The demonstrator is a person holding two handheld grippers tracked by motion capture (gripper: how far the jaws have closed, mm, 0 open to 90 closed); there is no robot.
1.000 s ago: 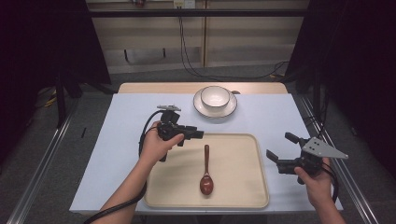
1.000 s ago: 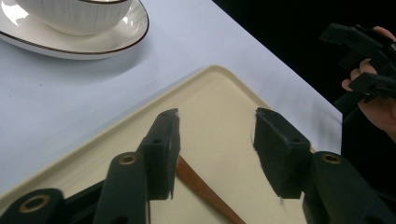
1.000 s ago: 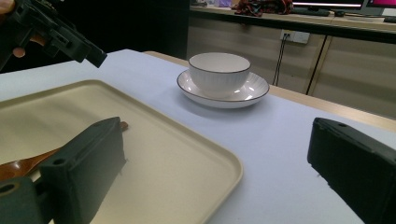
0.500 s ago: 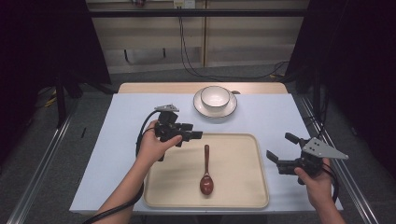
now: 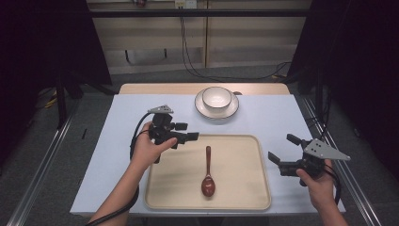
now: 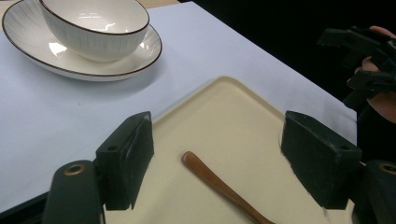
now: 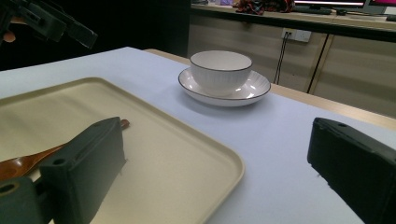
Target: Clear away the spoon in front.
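A brown wooden spoon lies lengthwise on the cream tray, bowl end toward the near side. My left gripper hovers over the tray's far left corner, and its jaws have just been opening. In the left gripper view the spoon handle lies on the tray below the gap of the left gripper, untouched by either pad. Off the tray's right edge my right gripper stands open and holds nothing. The right gripper view shows the spoon behind the left jaw of this gripper.
A white bowl sits on a white plate at the far middle of the light blue table top, beyond the tray. Dark floor and metal rails flank the table on both sides.
The left gripper's jaws stand wider apart than before, and the hand has drifted slightly. The spoon, the tray and the right gripper have kept still.
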